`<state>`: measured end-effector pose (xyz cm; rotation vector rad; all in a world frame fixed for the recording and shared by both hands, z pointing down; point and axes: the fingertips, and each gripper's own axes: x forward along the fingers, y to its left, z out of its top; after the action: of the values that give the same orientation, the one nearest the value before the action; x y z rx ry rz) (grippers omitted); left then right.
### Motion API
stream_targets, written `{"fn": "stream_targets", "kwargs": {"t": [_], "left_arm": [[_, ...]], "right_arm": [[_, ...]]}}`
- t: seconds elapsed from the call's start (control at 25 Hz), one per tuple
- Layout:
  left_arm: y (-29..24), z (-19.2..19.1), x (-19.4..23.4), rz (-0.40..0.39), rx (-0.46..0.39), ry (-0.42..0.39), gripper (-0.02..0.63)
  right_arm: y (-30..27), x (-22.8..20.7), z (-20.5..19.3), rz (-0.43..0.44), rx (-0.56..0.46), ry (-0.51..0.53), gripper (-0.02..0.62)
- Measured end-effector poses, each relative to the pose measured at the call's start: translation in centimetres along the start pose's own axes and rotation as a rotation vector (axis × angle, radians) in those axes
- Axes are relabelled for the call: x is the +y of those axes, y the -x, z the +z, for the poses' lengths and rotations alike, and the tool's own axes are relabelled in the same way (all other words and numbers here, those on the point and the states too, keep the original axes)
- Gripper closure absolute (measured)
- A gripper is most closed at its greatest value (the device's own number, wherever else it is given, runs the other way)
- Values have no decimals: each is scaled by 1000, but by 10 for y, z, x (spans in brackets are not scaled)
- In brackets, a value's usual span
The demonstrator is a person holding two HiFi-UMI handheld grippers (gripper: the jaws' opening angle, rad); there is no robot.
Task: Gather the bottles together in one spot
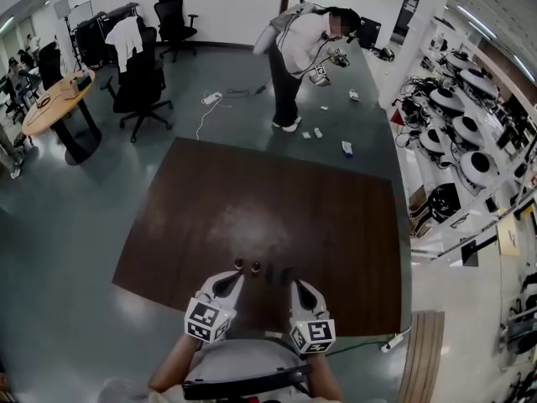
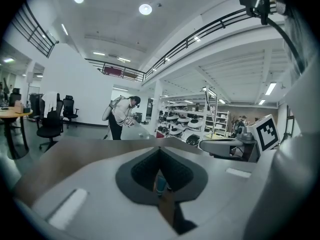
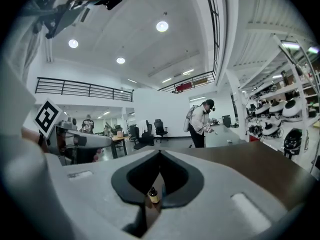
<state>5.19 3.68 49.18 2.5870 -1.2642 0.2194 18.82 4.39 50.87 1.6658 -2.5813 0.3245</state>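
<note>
Two small dark bottles point(image 1: 239, 264) point(image 1: 255, 267) stand close together on the brown table point(image 1: 277, 217), near its front edge. My left gripper point(image 1: 237, 277) points at them from just behind, its jaws shut and empty. In the left gripper view a bluish bottle point(image 2: 160, 184) shows through the slot below the closed jaw tips. My right gripper point(image 1: 296, 285) lies a little to the right of the bottles, also shut with nothing held. In the right gripper view a small amber bottle with a pale label point(image 3: 152, 195) stands on the table ahead of the jaws.
A person point(image 1: 298, 49) bends over on the floor beyond the table's far edge, with small items point(image 1: 346, 148) scattered nearby. Office chairs point(image 1: 138, 82) and a round wooden table point(image 1: 54, 99) stand at the left. Shelves of equipment point(image 1: 457, 133) line the right.
</note>
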Motion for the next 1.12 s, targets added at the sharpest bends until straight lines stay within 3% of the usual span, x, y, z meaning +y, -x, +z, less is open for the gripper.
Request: {"fn": "stream_targets", "kwargs": {"t": [1.12], "left_arm": [[-6, -5, 1, -6, 22, 6, 607]], "right_arm": [[-8, -3, -5, 1, 13, -19, 594]]}}
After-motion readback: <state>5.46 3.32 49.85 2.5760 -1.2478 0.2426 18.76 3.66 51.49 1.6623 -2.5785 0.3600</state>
